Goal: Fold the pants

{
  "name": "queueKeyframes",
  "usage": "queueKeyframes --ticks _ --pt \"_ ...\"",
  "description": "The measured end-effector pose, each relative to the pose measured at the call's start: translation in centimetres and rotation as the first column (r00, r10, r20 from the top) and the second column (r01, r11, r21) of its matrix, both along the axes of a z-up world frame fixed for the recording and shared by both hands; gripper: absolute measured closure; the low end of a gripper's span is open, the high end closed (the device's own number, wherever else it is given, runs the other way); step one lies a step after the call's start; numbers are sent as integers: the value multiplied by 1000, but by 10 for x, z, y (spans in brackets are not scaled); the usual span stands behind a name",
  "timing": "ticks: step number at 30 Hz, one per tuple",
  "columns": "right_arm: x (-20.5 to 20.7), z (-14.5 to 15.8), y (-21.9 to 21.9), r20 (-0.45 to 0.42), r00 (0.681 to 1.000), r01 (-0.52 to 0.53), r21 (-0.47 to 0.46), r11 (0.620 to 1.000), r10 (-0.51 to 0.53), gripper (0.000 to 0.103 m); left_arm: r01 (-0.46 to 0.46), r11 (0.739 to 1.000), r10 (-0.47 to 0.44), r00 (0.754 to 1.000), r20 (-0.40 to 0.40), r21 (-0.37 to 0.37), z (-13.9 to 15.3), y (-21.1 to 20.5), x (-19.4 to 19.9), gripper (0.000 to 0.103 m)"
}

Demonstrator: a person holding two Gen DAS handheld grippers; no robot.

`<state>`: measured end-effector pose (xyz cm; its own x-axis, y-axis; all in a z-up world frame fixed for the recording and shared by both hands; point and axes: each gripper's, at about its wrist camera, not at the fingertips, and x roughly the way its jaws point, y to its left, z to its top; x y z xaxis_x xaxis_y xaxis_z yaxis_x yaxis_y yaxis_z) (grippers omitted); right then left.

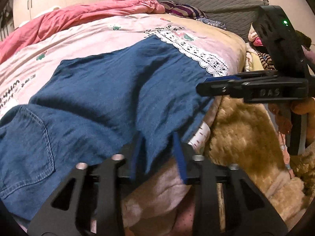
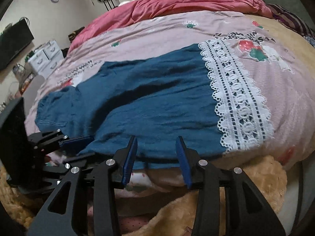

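- Lying flat on the pink quilt (image 2: pixel 157 39) of the bed, the blue pants (image 2: pixel 149 102) stretch with the waist and a stitched back pocket (image 1: pixel 29 137) to our left and the white lace hem (image 2: pixel 240 106) to our right.
- We see the near edge of the pants hanging over the side of the bed.
- We hold the left gripper (image 1: pixel 159 155) with its blue pads (image 1: pixel 180 155) spread, a fold of the pants' near edge hanging between them; whether a pad touches the cloth we cannot tell.
- We hold the right gripper (image 2: pixel 157 157) with fingers apart, just at the pants' edge near the lace, pinching nothing.
- In the left view we read "DAS" raised on the right gripper's black body, and a green light (image 1: pixel 284 22) glows on its top.
- The quilt carries dark printed lettering (image 2: pixel 246 36) beside a strawberry picture, upside down to us and not clear enough to read.
- A tan fleece blanket (image 1: pixel 242 133) hangs below the bed edge; a red duvet (image 2: pixel 187 4) is bunched at the far side.
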<state>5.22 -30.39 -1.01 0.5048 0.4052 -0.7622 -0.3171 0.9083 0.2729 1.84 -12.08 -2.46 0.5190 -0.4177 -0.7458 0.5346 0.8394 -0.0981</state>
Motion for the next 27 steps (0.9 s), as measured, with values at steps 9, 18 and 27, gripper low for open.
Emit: queueKeyframes --ticks 9,18,27 --pt "6 -13 -20 -83 995 64 29 998 -61 62 105 991 -106 994 3 -81 12 -3 -10 102" --pt "4 -9 -21 -66 997 32 40 999 -29 57 114 990 -121 989 -89 -78 -3 1 0 60" --pt "18 11 -15 12 1000 9 59 998 -9 56 -187 977 185 982 -31 -104 57 70 71 49"
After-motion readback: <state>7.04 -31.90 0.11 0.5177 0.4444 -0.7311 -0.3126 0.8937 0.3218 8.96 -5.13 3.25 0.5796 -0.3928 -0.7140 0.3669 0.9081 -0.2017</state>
